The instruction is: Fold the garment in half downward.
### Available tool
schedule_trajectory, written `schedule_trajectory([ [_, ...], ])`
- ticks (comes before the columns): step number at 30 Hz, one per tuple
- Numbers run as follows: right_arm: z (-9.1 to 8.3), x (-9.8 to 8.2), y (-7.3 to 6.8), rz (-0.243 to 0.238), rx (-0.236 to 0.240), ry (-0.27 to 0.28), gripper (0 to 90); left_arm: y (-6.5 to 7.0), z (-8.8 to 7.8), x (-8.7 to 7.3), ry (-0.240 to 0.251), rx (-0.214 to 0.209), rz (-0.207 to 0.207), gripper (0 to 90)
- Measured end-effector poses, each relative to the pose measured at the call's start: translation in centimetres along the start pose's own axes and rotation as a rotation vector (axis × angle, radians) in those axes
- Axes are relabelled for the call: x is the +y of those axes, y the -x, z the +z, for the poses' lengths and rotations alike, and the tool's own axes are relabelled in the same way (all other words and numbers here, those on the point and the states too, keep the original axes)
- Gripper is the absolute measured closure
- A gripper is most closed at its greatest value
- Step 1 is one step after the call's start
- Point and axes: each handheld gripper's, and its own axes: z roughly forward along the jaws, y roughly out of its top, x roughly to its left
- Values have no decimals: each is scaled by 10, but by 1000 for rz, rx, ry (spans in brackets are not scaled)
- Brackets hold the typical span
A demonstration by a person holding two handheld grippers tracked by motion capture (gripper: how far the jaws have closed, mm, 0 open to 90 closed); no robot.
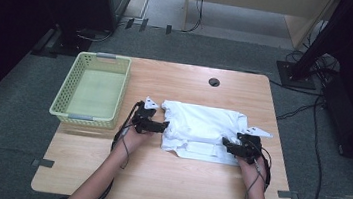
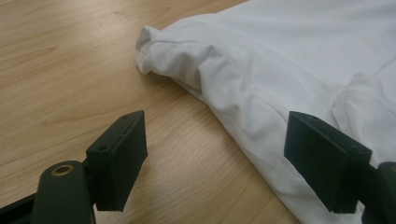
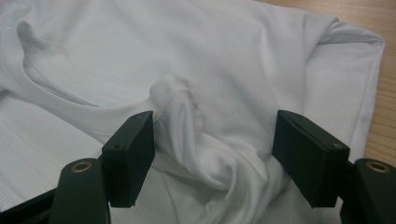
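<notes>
A white shirt (image 1: 201, 131) lies partly folded on the table (image 1: 165, 179), just right of the green basket (image 1: 92, 90). It looks light, soft and limp: it will sag and unfold if lifted by one point, and its thin layers may slip apart unless pinched together. The best holds are likely the thick folded edges and corners, one on each side, so that it stays flat.

The left gripper (image 1: 157, 126) sits at the shirt's left edge with its jaws spread; one jaw stands over bare wood and the other over the cloth's edge, pinching nothing. The right gripper (image 1: 228, 145) is at the shirt's near right corner, jaws also spread, with a raised bunch of cloth (image 3: 187, 126) between them; the left jaw seems to touch the bunch, the other stands clear.
</notes>
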Motion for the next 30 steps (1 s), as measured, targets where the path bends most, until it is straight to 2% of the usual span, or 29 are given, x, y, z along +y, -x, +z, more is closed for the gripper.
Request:
schedule_trajectory([
  [9, 1, -1, -2, -13, -11, 7, 287, -4, 6, 5, 8, 4, -8, 216],
  [20, 2, -2, -6, -34, -30, 4, 279, -7, 11, 9, 2, 14, 2, 216],
  [24, 3, -2, -8, -55, -39, -6, 248, -8, 13, 12, 3, 16, 1, 216],
  [27, 5, -2, -12, -91, -61, -16, 234, -7, 13, 15, 7, 17, 10, 216],
  [30, 5, -2, -12, -92, -62, -17, 233, -8, 15, 17, 7, 17, 17, 216],
])
